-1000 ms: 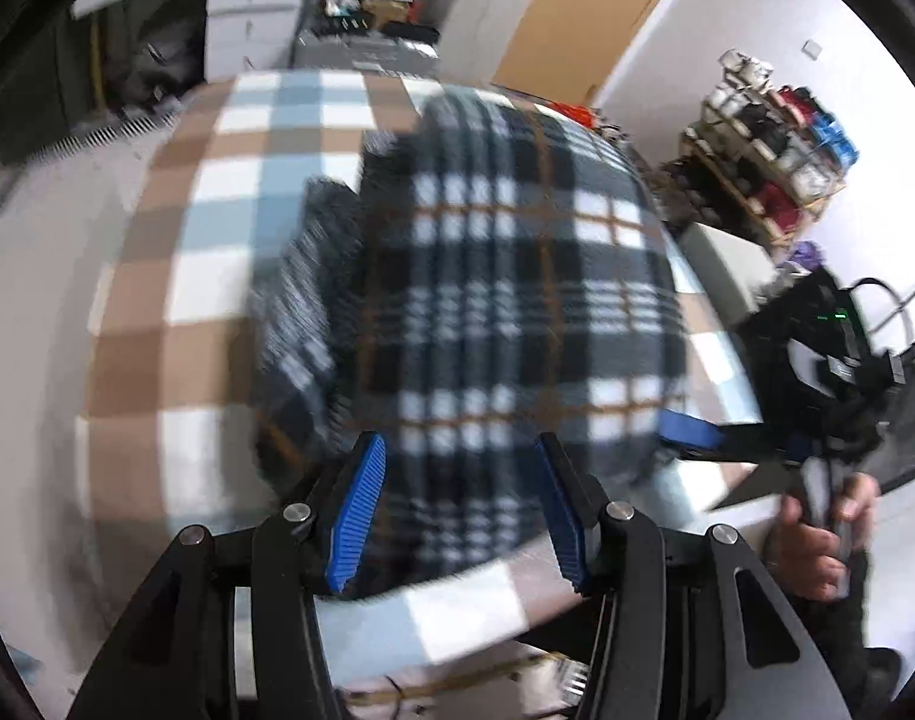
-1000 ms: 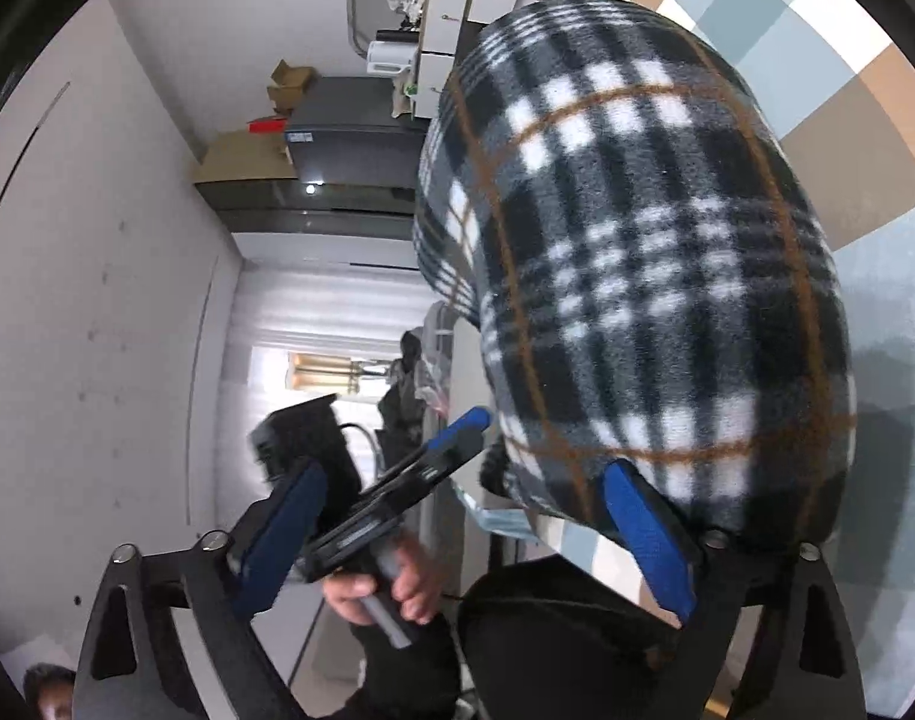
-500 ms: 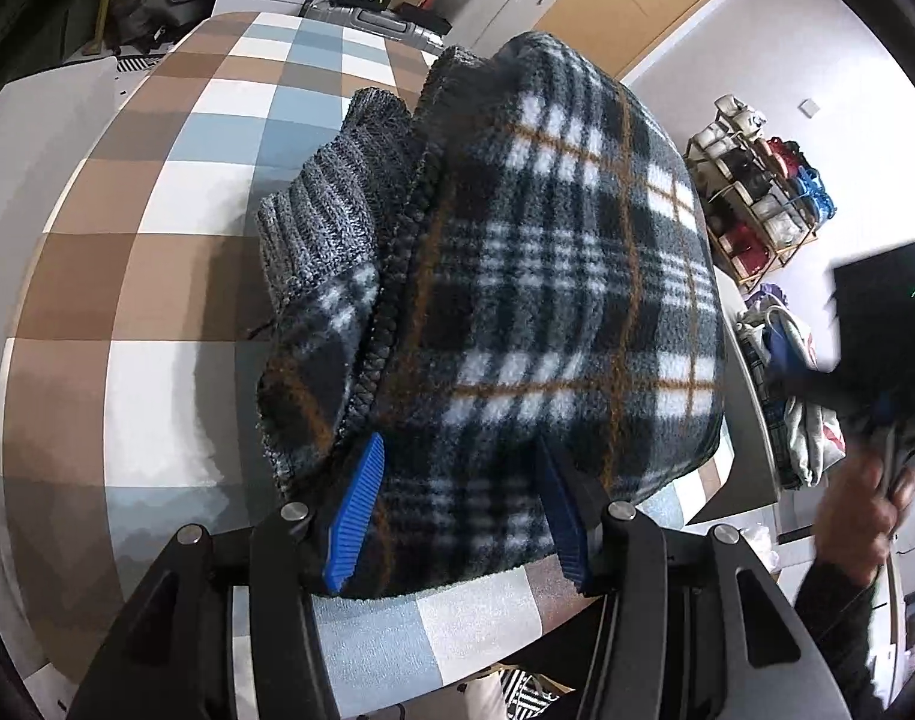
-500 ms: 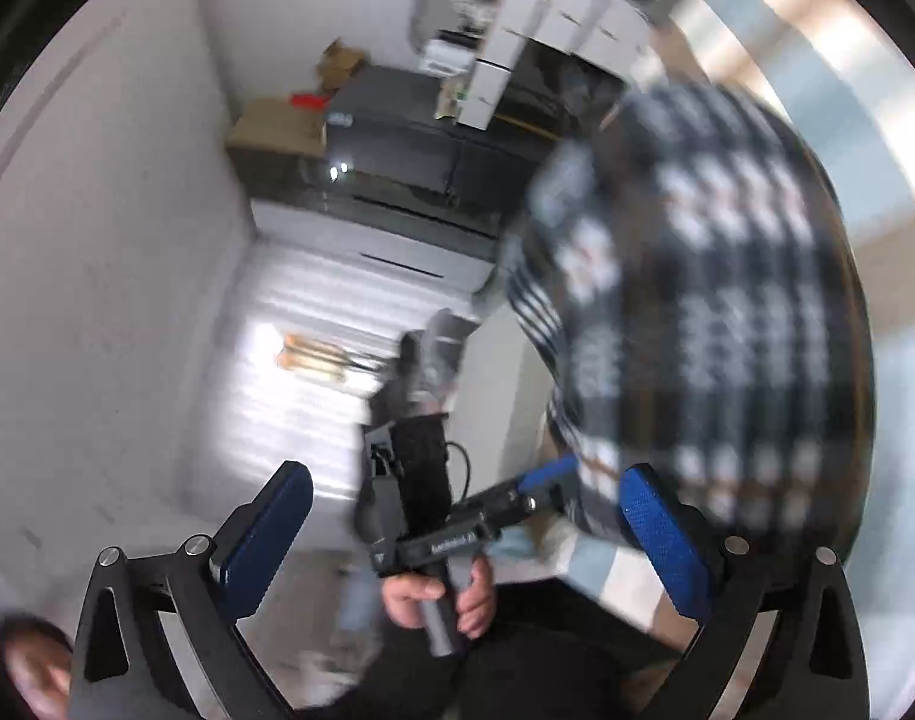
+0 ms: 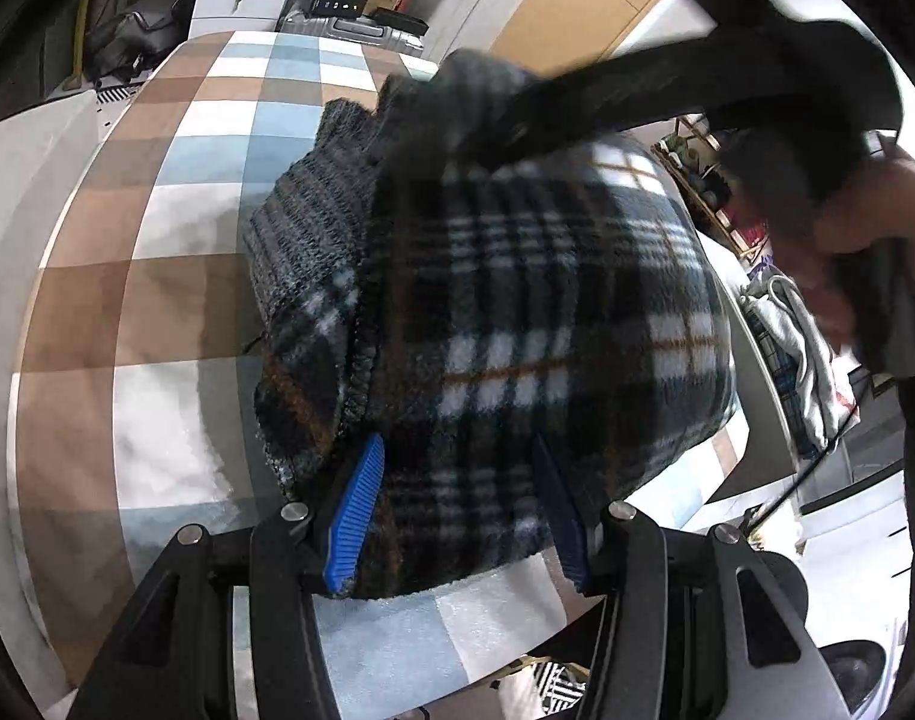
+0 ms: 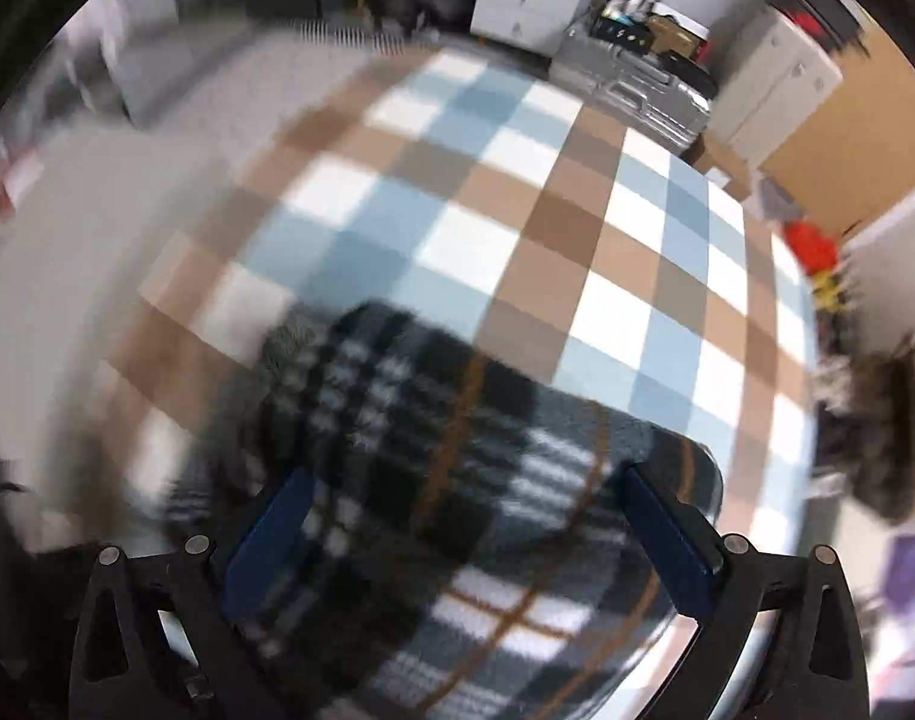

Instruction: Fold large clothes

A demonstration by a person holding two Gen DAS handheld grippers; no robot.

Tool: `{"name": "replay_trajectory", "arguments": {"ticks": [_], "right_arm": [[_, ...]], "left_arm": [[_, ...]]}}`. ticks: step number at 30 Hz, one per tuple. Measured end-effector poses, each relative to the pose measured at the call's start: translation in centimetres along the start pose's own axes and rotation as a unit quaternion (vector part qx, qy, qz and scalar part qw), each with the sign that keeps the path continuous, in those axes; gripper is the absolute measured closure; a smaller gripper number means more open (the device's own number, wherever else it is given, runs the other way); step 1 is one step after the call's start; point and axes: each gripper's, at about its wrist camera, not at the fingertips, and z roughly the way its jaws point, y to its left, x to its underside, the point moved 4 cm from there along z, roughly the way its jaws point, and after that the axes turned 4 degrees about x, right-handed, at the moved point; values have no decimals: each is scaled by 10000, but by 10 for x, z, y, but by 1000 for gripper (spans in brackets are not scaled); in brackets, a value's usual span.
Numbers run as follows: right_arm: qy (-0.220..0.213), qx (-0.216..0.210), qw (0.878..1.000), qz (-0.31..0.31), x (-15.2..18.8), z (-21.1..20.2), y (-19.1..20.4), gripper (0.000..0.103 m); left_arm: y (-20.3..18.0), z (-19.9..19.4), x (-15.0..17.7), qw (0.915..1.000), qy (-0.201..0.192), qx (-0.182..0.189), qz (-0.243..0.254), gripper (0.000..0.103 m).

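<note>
Checked brown, blue and white tablecloth (image 5: 175, 312) covers the table, and the plaid fleece garment (image 5: 553, 324) lies folded in a thick bundle at its near edge. Both the left gripper (image 5: 457, 516) and right gripper (image 6: 475, 540) hover over it with fingers spread apart, holding nothing. To finish well, I judge they should press the bundle flat and square its edges without dragging the knit cuff (image 5: 307, 240) loose.

Your left tongs (image 5: 457, 516) point forward and slightly down, blue pads parted with a moderate gap between them. Your right tongs (image 6: 469, 540) are spread wider, both pads well apart; that view is smeared by motion. In the left wrist view, your right tongs' dark frame crosses the top, with your bare hand (image 5: 865, 228) at the right edge.
</note>
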Motion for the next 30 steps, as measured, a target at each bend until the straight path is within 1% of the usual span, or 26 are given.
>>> {"name": "replay_trajectory", "arguments": {"ticks": [2,6,8,9,10,11,12,13,14,15,16,18,19,20,21,22,23,25,27,28,30], "right_arm": [[57,209,9997,-136,0,14,7,0],[93,-15,9999,129,-3,26,1,0],[-21,-103,9998,146,-3,21,-2,0],[-202,-188,9995,178,-2,12,-5,0],[-498,-314,9979,260,0,0,-10,0],[-940,-515,9933,437,4,-17,-18,1],[-1289,-737,9869,631,11,-33,-26,0],[-1633,-1021,9772,890,22,-51,-35,0],[-1859,-1250,9685,1085,33,-64,-42,0],[-2145,-1529,9555,1328,49,-80,-50,0],[-2370,-1712,9445,1500,64,-94,-56,0],[-2796,-1935,9241,1743,95,-118,-64,0],[-2984,-1985,9154,1831,108,-126,-67,0],[-3254,-2029,9030,1937,127,-138,-70,0],[-3434,-2044,8944,2007,141,-144,-72,0],[-3604,-2053,8856,2087,156,-149,-73,0],[-3704,-2046,8804,2142,163,-155,-73,0],[-3986,-1962,8661,2291,185,-161,-75,0],[-4214,-1854,8559,2357,199,-163,-76,0],[-4318,-1802,8518,2355,204,-164,-76,0],[-4538,-1649,8438,2343,214,-165,-75,0]], "left_arm": [[3,0,-1,10000,17,51,-45,57],[10,-2,-4,9994,8,241,-245,57],[10,-4,-2,9992,-10,291,-288,57],[9,-7,-1,9992,-43,289,-273,57],[7,-8,-1,9994,-71,260,-228,57],[4,-11,0,9995,-112,208,-194,57],[0,-14,1,9996,-175,156,-182,57],[-3,-17,1,9995,-232,145,-127,57],[-8,-24,0,9992,-357,147,-42,57],[-13,-32,-1,9984,-548,136,5,57],[-17,-38,-2,9976,-672,164,23,57],[-27,-54,-6,9949,-964,306,29,57],[-32,-59,-8,9939,-1068,268,60,57],[-38,-65,-10,9929,-1173,177,113,57],[-43,-69,-12,9920,-1249,35,175,56],[-52,-75,-15,9903,-1350,-155,297,50],[-61,-80,-17,9884,-1435,-284,415,46],[-78,-91,-20,9826,-1702,-462,578,33],[-93,-103,-24,9749,-2015,-665,672,28],[-94,-106,-25,9718,-2129,-736,693,24],[-101,-116,-27,9617,-2480,-927,705,22]]}}
